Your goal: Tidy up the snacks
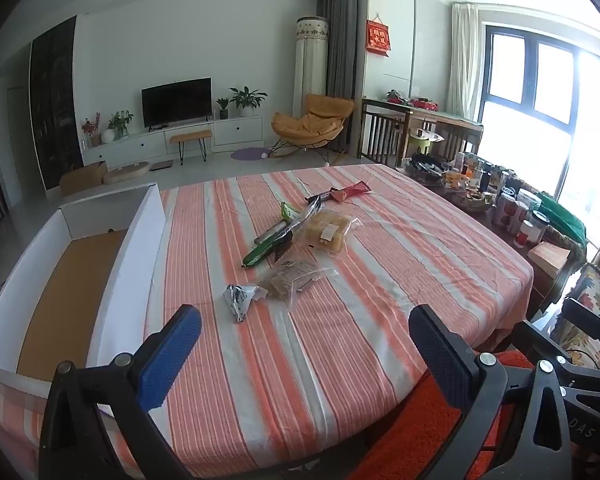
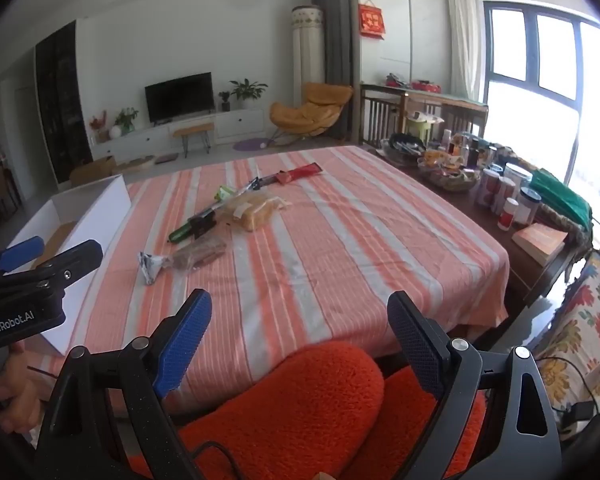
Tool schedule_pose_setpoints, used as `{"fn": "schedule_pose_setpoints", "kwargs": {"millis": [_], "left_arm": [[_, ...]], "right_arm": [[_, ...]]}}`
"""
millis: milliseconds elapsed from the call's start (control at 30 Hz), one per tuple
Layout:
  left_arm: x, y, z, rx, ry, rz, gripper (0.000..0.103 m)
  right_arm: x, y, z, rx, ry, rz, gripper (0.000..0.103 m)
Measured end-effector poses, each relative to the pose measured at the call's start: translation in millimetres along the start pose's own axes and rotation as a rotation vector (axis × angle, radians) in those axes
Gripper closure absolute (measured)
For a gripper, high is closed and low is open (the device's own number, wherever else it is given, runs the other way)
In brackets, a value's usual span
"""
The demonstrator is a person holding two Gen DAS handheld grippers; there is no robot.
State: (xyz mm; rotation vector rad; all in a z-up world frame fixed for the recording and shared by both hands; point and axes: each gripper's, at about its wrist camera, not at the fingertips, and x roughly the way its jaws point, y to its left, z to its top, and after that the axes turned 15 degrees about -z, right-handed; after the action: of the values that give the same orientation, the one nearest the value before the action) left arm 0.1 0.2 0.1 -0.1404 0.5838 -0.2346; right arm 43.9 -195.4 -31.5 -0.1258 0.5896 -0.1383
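The left gripper (image 1: pixel 304 344) is hovering with its jaws spread wide and nothing between them. The right gripper (image 2: pixel 300 340) is likewise hanging empty, jaws apart, over the near table edge. The snacks are lying ahead of both grippers on the striped tablecloth (image 1: pixel 400 264): a crumpled silver wrapper (image 1: pixel 240 298) nearest, a clear biscuit packet (image 1: pixel 292 280) touching it, then a green stick pack (image 1: pixel 264 252), a bread bag (image 1: pixel 326 230) and a red packet (image 1: pixel 350 191) farthest. A white box (image 1: pixel 140 248) is standing open left of the left gripper.

left wrist cam: near table edge, facing the far TV wall | right wrist cam: just beside, further back | both share striped tablecloth (image 1: pixel 300 340) and snack pile (image 2: pixel 204 232)
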Motion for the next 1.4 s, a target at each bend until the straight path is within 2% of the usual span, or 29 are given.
{"fn": "schedule_pose_setpoints", "kwargs": {"millis": [1067,1400], "left_arm": [[2.0,-1.7,-2.2,0.038,-0.002,0.024,0.000],[1.7,-1.1,-1.9,0.004,0.002,0.002,0.000]], "right_arm": [[3.0,-0.1,0.6,0.016,-0.001,0.005,0.011],[2.0,-1.1,0.0,0.017,-0.002,0.007,0.011]]}}
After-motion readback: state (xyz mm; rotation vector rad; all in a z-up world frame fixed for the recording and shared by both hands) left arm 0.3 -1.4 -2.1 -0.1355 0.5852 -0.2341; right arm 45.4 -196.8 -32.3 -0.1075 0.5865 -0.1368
